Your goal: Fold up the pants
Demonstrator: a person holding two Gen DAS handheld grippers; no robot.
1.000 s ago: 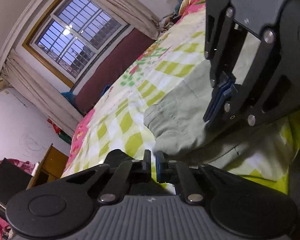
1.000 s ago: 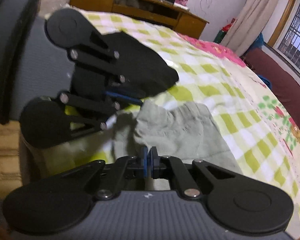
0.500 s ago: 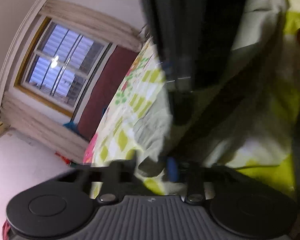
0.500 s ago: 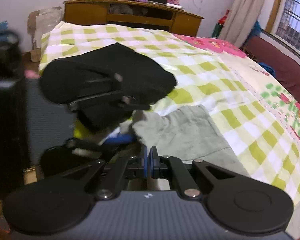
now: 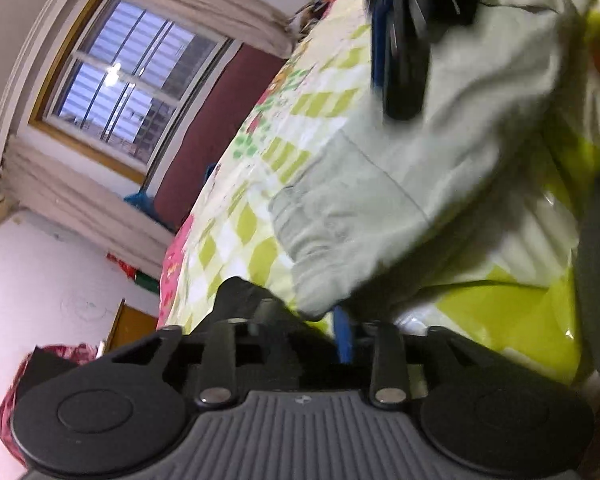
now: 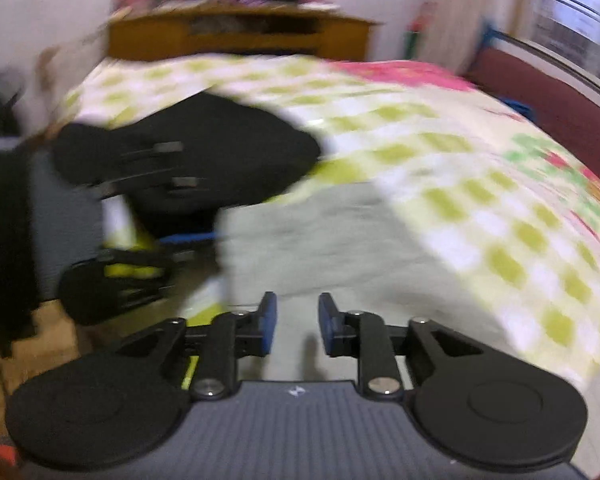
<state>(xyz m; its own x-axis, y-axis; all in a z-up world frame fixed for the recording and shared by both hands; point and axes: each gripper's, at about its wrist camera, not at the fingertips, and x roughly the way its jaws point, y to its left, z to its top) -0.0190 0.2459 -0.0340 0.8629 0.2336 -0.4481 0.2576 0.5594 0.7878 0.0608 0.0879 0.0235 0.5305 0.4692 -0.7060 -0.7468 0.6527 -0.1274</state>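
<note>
Pale grey-green pants [image 5: 380,200] lie folded on the chequered bed sheet [image 5: 256,256]. My left gripper [image 5: 304,320] sits at their near folded edge. Its jaws are opening, the cloth's edge lies loose between them, and its blue pad [image 5: 342,336] stands off the fabric. In the right wrist view the same pants [image 6: 320,240] spread below my right gripper [image 6: 298,320], whose jaws are opening with nothing between the blue pads. The left gripper [image 6: 148,224] shows there at the pants' left edge. The right gripper [image 5: 400,40] hangs blurred over the pants in the left wrist view.
A black garment [image 6: 220,152] lies on the bed just beyond the pants. Behind the bed's far end stands a wooden cabinet [image 6: 240,36]. A window [image 5: 128,80] and a maroon bench [image 6: 560,96] run along one side. The bed edge and floor [image 6: 52,340] are at the left.
Both grippers were shut at the pants' edge a second ago and their jaws have since parted. The right gripper has risen and rolled, and the pants lie flatter on the sheet.
</note>
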